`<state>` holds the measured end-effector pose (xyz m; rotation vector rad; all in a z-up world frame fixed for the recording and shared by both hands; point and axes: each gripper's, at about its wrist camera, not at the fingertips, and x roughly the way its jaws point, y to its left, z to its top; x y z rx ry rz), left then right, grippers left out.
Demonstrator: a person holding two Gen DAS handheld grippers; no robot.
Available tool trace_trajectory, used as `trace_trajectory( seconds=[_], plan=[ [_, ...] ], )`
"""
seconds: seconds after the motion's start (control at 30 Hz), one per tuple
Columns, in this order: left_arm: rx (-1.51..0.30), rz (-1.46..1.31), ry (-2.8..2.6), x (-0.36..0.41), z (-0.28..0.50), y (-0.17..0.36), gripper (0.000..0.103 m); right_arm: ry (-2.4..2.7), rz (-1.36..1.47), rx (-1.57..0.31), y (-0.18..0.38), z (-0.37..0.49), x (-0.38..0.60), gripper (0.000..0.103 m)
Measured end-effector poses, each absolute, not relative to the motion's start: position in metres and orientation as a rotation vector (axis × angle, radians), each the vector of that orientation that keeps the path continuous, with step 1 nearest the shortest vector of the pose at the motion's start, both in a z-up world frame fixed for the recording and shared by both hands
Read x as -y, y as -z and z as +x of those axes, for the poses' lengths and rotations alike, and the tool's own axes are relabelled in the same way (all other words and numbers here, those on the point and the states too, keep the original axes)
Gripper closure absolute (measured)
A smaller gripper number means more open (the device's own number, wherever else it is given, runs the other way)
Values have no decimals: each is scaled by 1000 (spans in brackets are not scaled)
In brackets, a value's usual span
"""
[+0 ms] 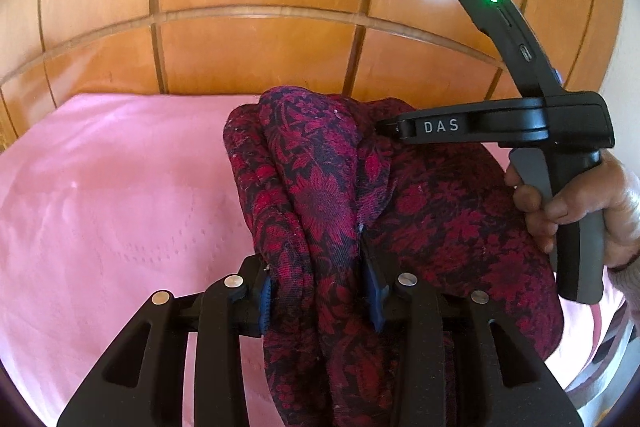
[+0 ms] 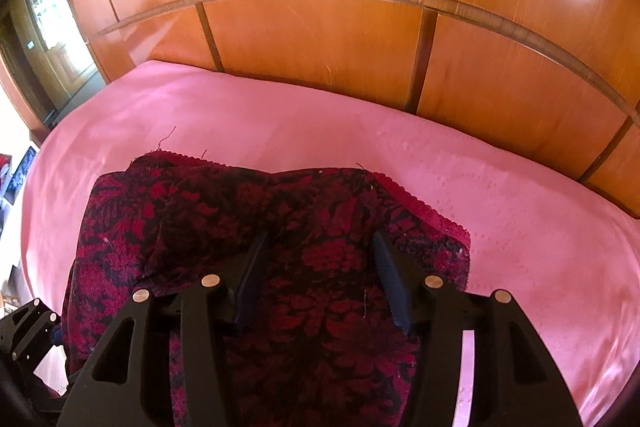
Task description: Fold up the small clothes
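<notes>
A dark red and black floral cloth [image 1: 440, 219] lies on the pink sheet [image 1: 112, 195]. My left gripper [image 1: 320, 287] is shut on a thick bunched fold of it and holds the fold up. In the left wrist view my right gripper [image 1: 384, 127] reaches in from the right with its tips at the bunch's top. In the right wrist view the right gripper [image 2: 320, 239] is open, its fingers [image 2: 390, 275] spread over the cloth [image 2: 224, 219] with nothing pinched.
A glossy wooden headboard [image 1: 280, 35] stands right behind the pink sheet [image 2: 520, 211]. A hand [image 1: 568, 203] holds the right gripper's handle. A doorway [image 2: 44, 39] shows at the far left of the right wrist view.
</notes>
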<state>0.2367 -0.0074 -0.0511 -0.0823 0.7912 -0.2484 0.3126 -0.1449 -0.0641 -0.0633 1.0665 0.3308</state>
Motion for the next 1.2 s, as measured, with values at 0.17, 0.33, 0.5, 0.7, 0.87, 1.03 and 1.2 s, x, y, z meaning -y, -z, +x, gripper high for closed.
trace_trajectory(
  seconds=[0.17,0.33,0.5,0.7,0.87,1.03,1.2],
  plan=[
    [-772,-120,179,1,228,59,52,-325,-35,-1074,66,316,145,38],
    [-746,-31,86,5,219,50,38,-370,122,-981,48,300,173,22],
    [-737,15,58,6,214,50,33,-385,326,-945,44,271,226,11],
    [-735,-4,59,-2,210,53,30,-531,617,-1036,89,235,271,6],
    [-746,-32,73,-15,216,58,23,-663,718,-1076,109,224,263,3],
    [-799,-198,183,-39,230,71,22,-703,683,-1095,120,239,242,2],
    [-840,-463,344,-67,246,96,23,-772,683,-1142,130,260,230,2]
  ],
)
